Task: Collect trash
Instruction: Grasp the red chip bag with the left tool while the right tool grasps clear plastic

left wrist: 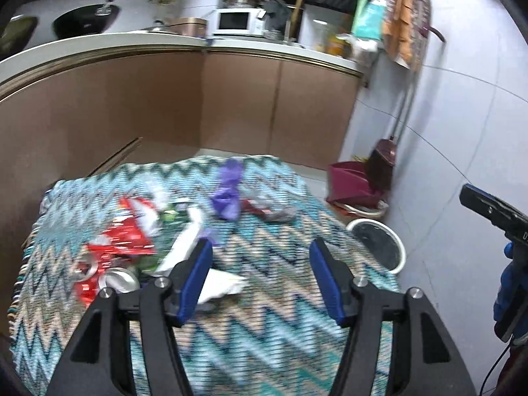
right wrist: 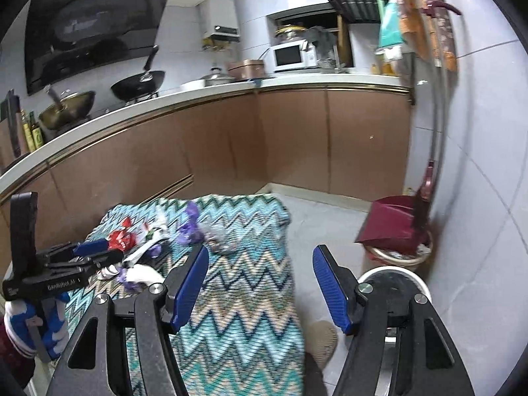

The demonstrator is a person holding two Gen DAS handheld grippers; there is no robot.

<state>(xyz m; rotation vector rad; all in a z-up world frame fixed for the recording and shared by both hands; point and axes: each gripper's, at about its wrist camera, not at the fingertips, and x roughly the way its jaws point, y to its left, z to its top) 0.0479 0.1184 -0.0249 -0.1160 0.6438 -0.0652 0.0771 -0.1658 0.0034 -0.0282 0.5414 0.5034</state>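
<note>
From the left wrist, the left gripper (left wrist: 260, 264) hangs over the zigzag cloth (left wrist: 257, 346) with jaws apart and nothing between them. The trash lies just ahead to the left — a red wrapper (left wrist: 122, 231), what looks like a crushed can (left wrist: 120, 280), white paper (left wrist: 221, 283) — with a purple bag (left wrist: 227, 191) farther off. The white bin (left wrist: 379, 244) stands on the floor, right of the table, placed for dropping.

The right wrist view adds the left tool's side and the red dustpan (right wrist: 392, 224); the right gripper (right wrist: 260, 274) is likewise released and empty, straddling the cloth's right edge beside the bin.
</note>
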